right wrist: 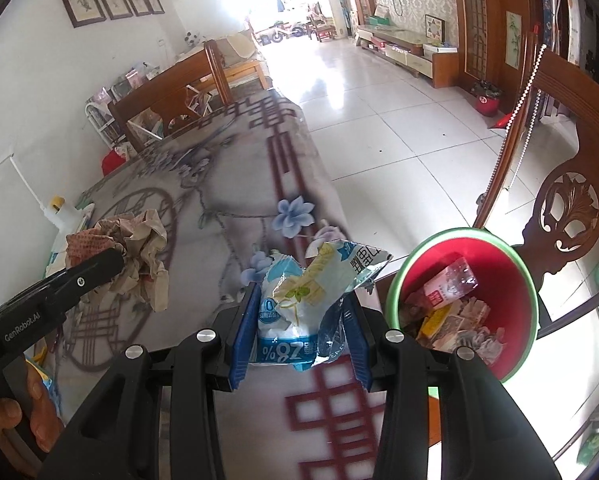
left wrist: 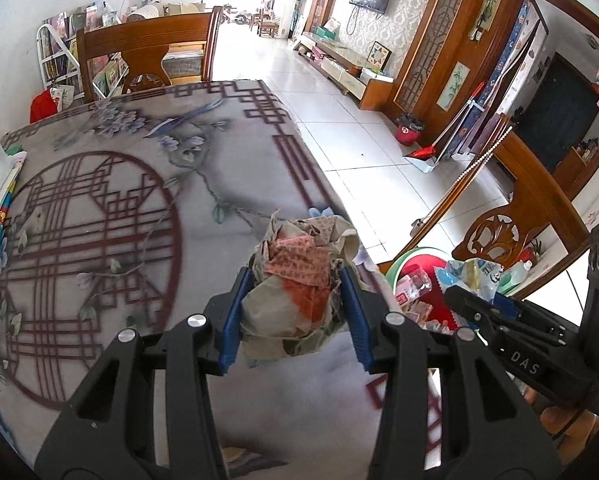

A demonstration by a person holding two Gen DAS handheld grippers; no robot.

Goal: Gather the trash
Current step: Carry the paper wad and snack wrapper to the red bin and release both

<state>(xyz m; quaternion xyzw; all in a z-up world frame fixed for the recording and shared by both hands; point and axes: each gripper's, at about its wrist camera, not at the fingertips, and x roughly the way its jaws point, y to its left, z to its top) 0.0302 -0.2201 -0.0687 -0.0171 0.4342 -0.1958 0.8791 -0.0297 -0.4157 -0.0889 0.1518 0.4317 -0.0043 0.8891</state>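
Red-lined bin beside the counter holds cartons and wrappers — left gripper jaws pinch crumpled paper; right gripper jaws pinch a blue-white wrapper.

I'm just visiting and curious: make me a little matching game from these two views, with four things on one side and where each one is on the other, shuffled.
Things:
1. crumpled paper wad
2. blue and white wrapper
3. red bin
4. small plastic bottle

Places:
A. lying inside the bin among other scraps
B. clamped in the left gripper, above the table
C. on the floor beside the table's edge, next to a carved wooden chair
D. clamped in the right gripper

Pairs: 1-B, 2-D, 3-C, 4-A
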